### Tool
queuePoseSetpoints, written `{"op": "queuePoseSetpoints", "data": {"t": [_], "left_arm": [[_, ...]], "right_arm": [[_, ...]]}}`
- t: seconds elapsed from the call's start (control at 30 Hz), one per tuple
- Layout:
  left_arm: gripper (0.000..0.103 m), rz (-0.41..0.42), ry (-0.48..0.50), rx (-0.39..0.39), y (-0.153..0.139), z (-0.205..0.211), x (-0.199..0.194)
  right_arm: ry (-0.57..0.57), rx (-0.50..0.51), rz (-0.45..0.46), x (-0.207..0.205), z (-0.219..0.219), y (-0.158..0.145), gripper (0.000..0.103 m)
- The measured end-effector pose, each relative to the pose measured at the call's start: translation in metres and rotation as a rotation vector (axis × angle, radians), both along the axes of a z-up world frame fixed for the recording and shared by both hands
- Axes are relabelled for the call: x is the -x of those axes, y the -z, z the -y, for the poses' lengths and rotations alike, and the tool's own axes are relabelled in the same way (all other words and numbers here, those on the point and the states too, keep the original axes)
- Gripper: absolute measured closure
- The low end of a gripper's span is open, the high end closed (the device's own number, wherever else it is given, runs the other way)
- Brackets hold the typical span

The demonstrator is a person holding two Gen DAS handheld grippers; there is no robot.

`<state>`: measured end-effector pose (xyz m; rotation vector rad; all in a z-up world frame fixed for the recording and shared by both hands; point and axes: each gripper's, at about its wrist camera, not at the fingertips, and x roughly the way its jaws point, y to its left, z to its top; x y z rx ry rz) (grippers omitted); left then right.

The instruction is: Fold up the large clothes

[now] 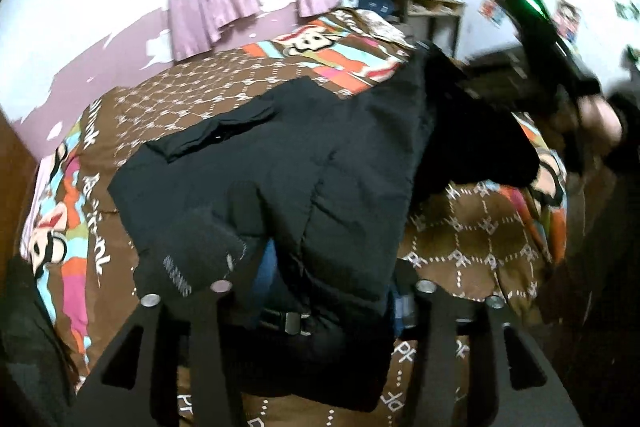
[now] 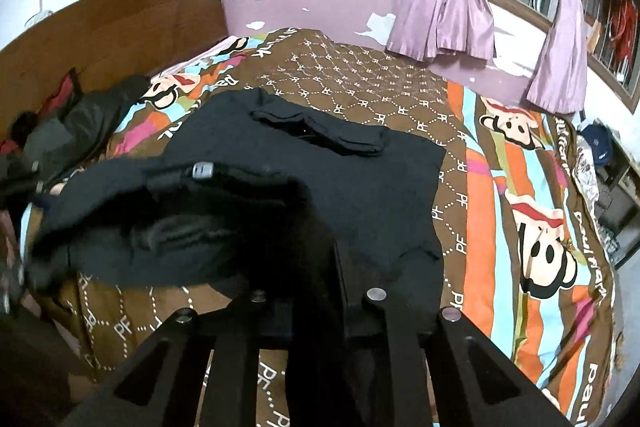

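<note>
Left wrist view: the black jacket sprawls across the middle of the bed, its near hem bunched up between the left tool, whose jaws appear clamped on that fabric, likely to carry a fold. Right wrist view: the right tool pinches a dark flap of jacket near the bed's near edge, lifted clear; pocket flap faces up.

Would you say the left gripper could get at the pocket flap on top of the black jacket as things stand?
Probably yes. The pocket flap lies exposed on the black jacket, with nothing over it, straight ahead of the left gripper. However, jacket fabric already sits between its jaws, so it would likely need to let go first.
</note>
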<state>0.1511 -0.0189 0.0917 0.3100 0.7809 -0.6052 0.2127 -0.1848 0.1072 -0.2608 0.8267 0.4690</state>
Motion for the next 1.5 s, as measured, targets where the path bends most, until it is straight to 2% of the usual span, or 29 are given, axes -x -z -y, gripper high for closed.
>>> {"op": "queuePoseSetpoints", "data": {"t": [0.13,0.27,0.33,0.43,0.6,0.7,0.97,1.1,1.33,1.5], "left_arm": [[0.05,-0.01,0.076,-0.059,0.013,0.016,0.013],[0.049,-0.02,0.1,-0.143,0.029,0.035,0.017],[0.049,-0.019,0.097,-0.195,0.036,0.048,0.015],[0.048,-0.033,0.076,-0.228,0.046,0.061,0.012],[0.048,-0.026,0.037,-0.333,0.061,0.082,0.008],[0.049,-0.015,0.028,-0.369,0.068,0.087,0.01],[0.072,0.134,0.029,-0.495,0.074,0.091,0.019],[0.086,0.191,-0.034,-0.491,0.063,0.081,0.014],[0.088,0.255,-0.145,-0.46,0.037,0.06,-0.004],[0.086,0.24,-0.199,-0.49,0.034,0.051,-0.016]], "right_arm": [[0.02,-0.045,-0.073,-0.02,-0.006,-0.006,0.089],[0.036,-0.094,-0.123,-0.032,-0.011,-0.013,0.089],[0.048,-0.124,-0.147,-0.037,-0.009,-0.016,0.089],[0.054,-0.15,-0.165,-0.041,-0.006,-0.018,0.089],[0.035,-0.161,-0.17,-0.039,0.004,-0.017,0.089],[0.033,-0.168,-0.179,-0.038,0.012,-0.014,0.089],[0.048,-0.199,-0.191,-0.037,0.023,-0.015,0.089],[0.053,-0.211,-0.2,-0.038,0.025,-0.015,0.089],[0.036,-0.233,-0.216,-0.037,0.024,-0.015,0.089],[-0.001,-0.173,-0.185,-0.028,0.018,-0.01,0.088]]}}
